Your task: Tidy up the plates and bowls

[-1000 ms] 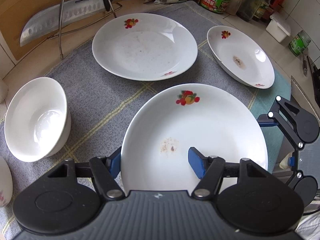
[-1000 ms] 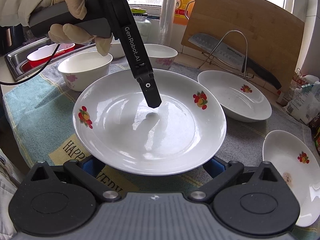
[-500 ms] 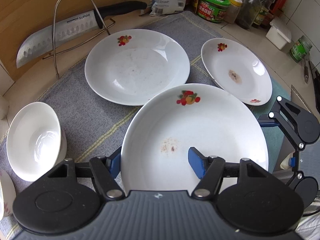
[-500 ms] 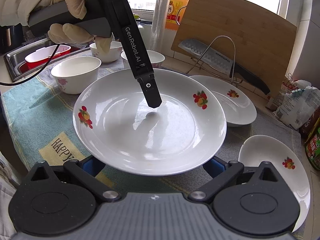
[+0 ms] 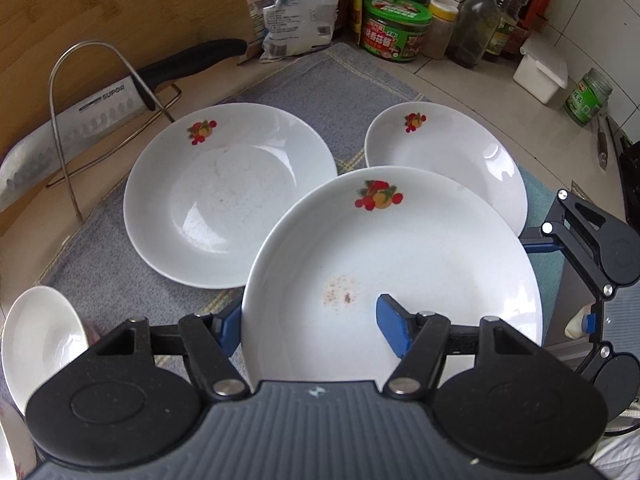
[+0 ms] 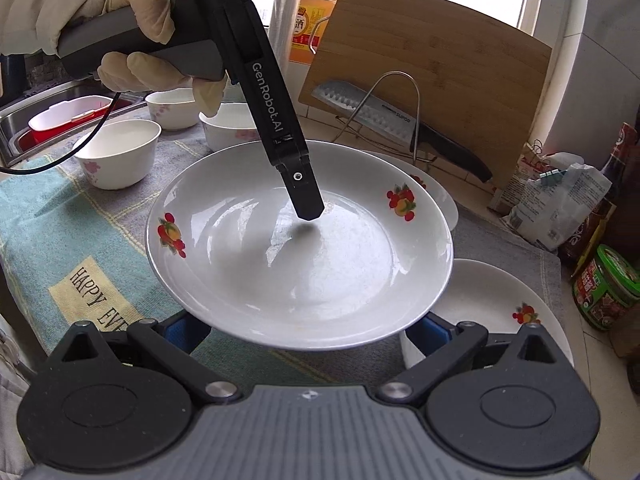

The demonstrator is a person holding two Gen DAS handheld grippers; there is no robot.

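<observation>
A white plate with red fruit prints (image 5: 400, 248) hangs above the cloth. My left gripper (image 5: 310, 324) is shut on its near rim, one blue pad (image 5: 390, 320) inside the plate and the other below the rim. In the right wrist view the same plate (image 6: 300, 256) fills the middle, and a left finger (image 6: 304, 196) presses into it from above. My right gripper (image 6: 308, 328) stands open, its pads spread wide beneath the plate's near edge. A large plate (image 5: 228, 200) and a smaller plate (image 5: 448, 152) lie on the grey cloth beyond.
Three bowls (image 6: 120, 152) (image 6: 172, 108) (image 6: 228, 128) stand at the left, near a sink holding a red container (image 6: 60, 120). A knife (image 5: 100, 108) rests on a wire rack against a wooden board (image 6: 432, 72). Bags, jars and bottles (image 5: 396, 28) line the back right.
Both grippers have carried the held plate away from the bowls towards the two plates. Its far rim now overlaps the smaller plate in view, and the bowl has slid to the left edge.
</observation>
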